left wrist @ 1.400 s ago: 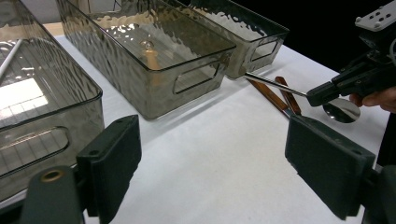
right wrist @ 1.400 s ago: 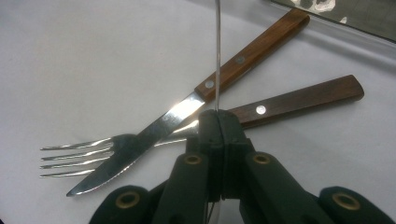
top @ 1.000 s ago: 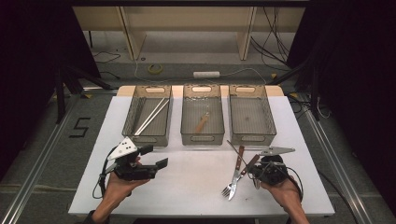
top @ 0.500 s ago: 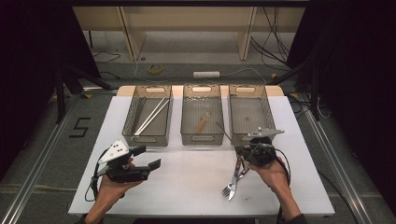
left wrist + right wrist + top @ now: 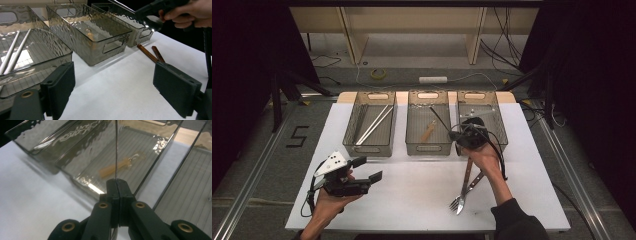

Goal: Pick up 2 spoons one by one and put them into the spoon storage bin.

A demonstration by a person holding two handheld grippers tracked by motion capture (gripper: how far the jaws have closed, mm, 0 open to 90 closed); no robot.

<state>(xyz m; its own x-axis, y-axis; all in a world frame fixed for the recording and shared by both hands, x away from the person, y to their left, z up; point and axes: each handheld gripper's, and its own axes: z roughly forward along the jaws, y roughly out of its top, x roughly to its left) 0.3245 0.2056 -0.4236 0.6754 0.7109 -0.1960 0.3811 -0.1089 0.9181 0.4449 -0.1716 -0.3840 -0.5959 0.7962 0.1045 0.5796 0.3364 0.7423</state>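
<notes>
Held thing: a thin metal utensil (image 5: 116, 150), seen edge-on in the right gripper view as a narrow blade or handle; what kind of utensil it is cannot be told.
Where it is: clamped in the right gripper (image 5: 460, 133), sticking out toward 11 o'clock in the high view, above the near edge of the middle bin (image 5: 428, 145).
Right gripper fingers: pressed together on the utensil, with no gap showing between the pads (image 5: 111, 188).
Right hand: wraps the gripper body from 6 o'clock, over the near end of the right bin (image 5: 500, 130).
Middle bin contents: a small wooden-handled piece (image 5: 428, 131) lying on the floor of the bin.
Table: white top (image 5: 412, 200); a fork (image 5: 457, 202) and two brown-handled utensils (image 5: 472, 175) lie at 6 o'clock from the right gripper.
Left bin: at 9 o'clock from the middle bin (image 5: 369, 147), holding white chopsticks (image 5: 374, 124).
Left gripper: near the table's front at 8 o'clock from the bins (image 5: 367, 170), held level.
Left gripper fingers: wide apart, with nothing between them (image 5: 60, 85).
</notes>
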